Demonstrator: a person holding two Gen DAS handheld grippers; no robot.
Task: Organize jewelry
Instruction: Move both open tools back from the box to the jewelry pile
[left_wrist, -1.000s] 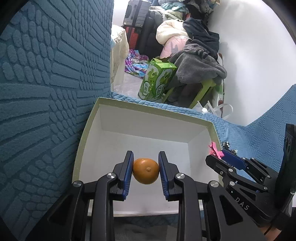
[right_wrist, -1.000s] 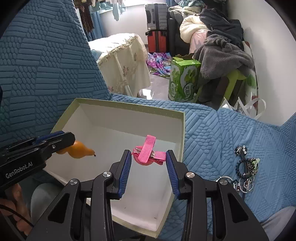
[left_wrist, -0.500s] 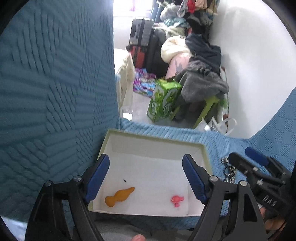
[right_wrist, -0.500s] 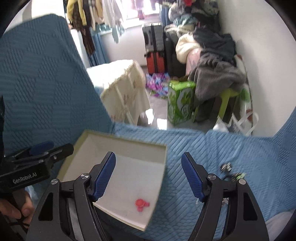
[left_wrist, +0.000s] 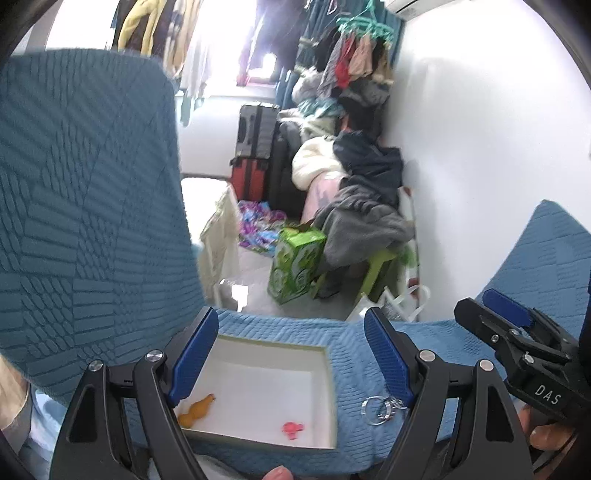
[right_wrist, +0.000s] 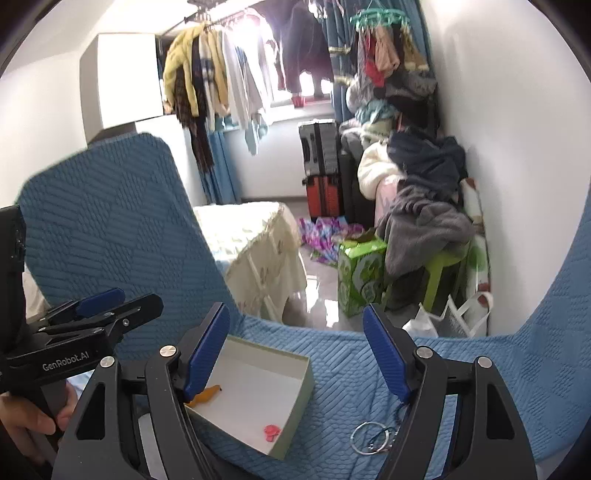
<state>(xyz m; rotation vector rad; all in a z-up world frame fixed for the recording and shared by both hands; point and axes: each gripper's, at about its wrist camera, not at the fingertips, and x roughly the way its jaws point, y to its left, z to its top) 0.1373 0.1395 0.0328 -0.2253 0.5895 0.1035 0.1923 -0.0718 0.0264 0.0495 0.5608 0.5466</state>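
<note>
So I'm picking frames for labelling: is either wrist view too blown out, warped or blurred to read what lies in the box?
Left wrist view: the window glare washes out the far room, and the blue cover's edges smear, yet the box, orange gourd charm and pink clip read clearly. Right wrist view: strong fisheye bending and a bright window, but the box contents stay legible; the gourd is half hidden behind a finger.

The sofa cover (left_wrist: 92, 221) is quilted, ribbed blue cloth. The box (left_wrist: 266, 376) looks like matt white card. Shiny metal rings (right_wrist: 369, 437) lie right of it. The floor (right_wrist: 321, 291) is glossy.
</note>
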